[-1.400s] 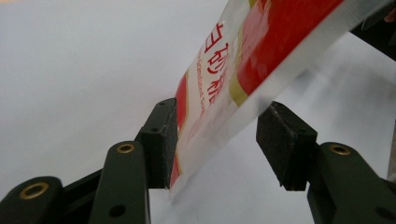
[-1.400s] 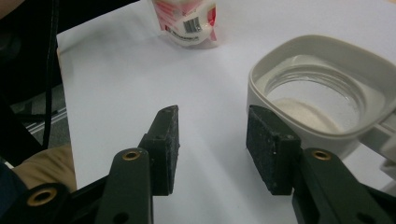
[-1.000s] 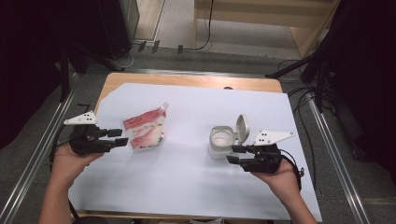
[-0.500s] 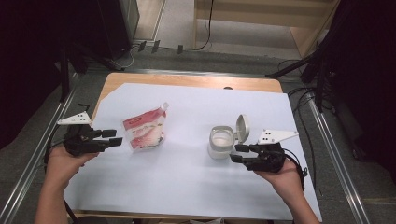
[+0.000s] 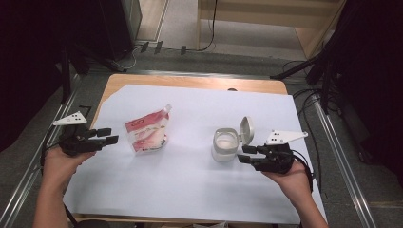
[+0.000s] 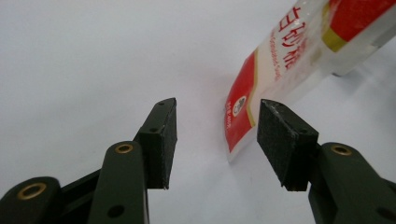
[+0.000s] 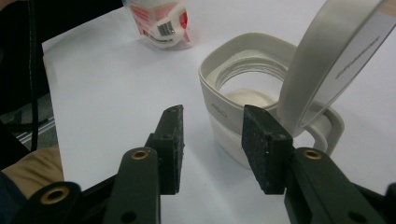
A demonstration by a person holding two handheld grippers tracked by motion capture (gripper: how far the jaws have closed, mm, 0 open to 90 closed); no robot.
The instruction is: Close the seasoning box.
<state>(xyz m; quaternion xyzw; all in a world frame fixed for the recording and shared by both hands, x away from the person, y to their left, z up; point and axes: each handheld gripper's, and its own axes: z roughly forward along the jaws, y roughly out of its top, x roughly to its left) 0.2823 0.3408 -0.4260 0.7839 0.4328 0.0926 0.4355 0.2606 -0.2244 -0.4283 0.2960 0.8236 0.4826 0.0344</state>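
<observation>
The pouch (image 5: 146,134), red and white and partly see-through, lies on the white sheet (image 5: 190,180) left of the middle, with the container (image 5: 225,145) well apart to its right. In the left gripper view the pouch is cut off by the top and right edges, so its print reads only in part; in the right gripper view it is small and far off, and its barcode is too small to make out. The left gripper (image 5: 106,136) stands released, jaws apart with bare sheet between them, the pouch's near corner just beyond the right-hand jaw and untouched. The right gripper (image 5: 247,154) has just been closing its jaws, yet they are still apart with nothing between them, the container just ahead and its hinged lid (image 5: 246,129) raised. The pouch's long axis runs slantwise across the sheet, its narrow spouted corner pointing up and to the right in the high view, away from the person, its broad end toward the left gripper.
</observation>
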